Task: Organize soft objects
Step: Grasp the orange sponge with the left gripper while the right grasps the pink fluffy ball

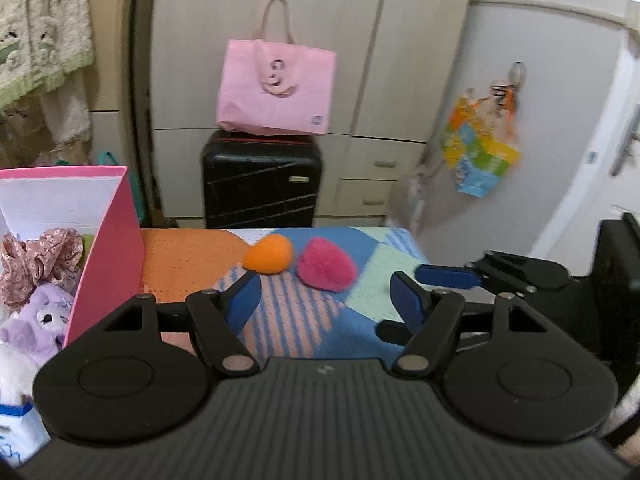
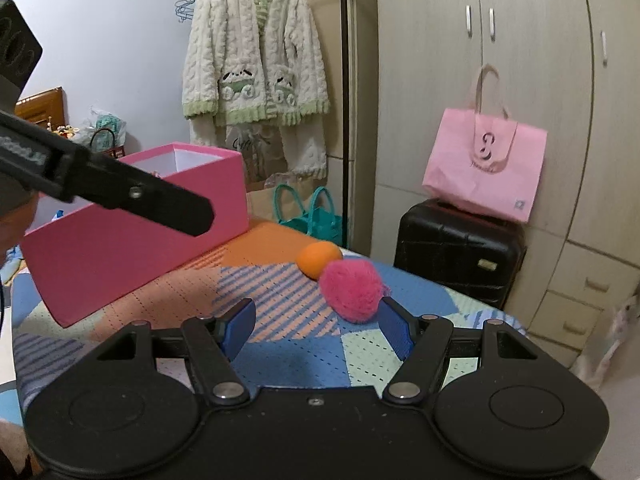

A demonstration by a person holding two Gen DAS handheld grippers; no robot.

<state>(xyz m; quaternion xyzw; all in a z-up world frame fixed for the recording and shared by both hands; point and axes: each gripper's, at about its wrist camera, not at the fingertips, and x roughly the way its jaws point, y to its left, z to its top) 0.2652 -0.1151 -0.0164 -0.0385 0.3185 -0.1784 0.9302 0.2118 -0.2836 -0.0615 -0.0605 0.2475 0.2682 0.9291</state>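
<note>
Both grippers are empty rn, jaws apart on each, nothing between the pads. The left gripper [image 1: 324, 300] is aimed at the orange ball [image 1: 269, 255] and the right gripper [image 2: 318, 326] has the pink pompom [image 2: 352, 292] just past its right finger, prob touching or nearly so, can't tell for sure.

The two soft things sit side by side on the patterned cloth [image 2: 280, 352] covering the table, basically touching each other, near the far edge. The pink box [image 2: 136, 232] is off to the left w/ a floral scrunchie [image 1: 40, 260] and a purple plush [image 1: 36, 320] already inside.

What I'd worry abt:

- ball is round and close to the table edge. A nudge from a finger instead of a clean pinch and it prob rolls off toward the black suitcase [image 1: 262, 184].
- since the two are right next to each other, closing on one likely shoves the other.
- both grippers are heading for the same small spot; in the left view the right one's fingers are already close by, so they could bump.
- pompom is fluffy, a shallow pinch may only catch fibres and it drops on the way to the box.
- the views are a bit blurred, so exact gaps are hard to judge.
</note>
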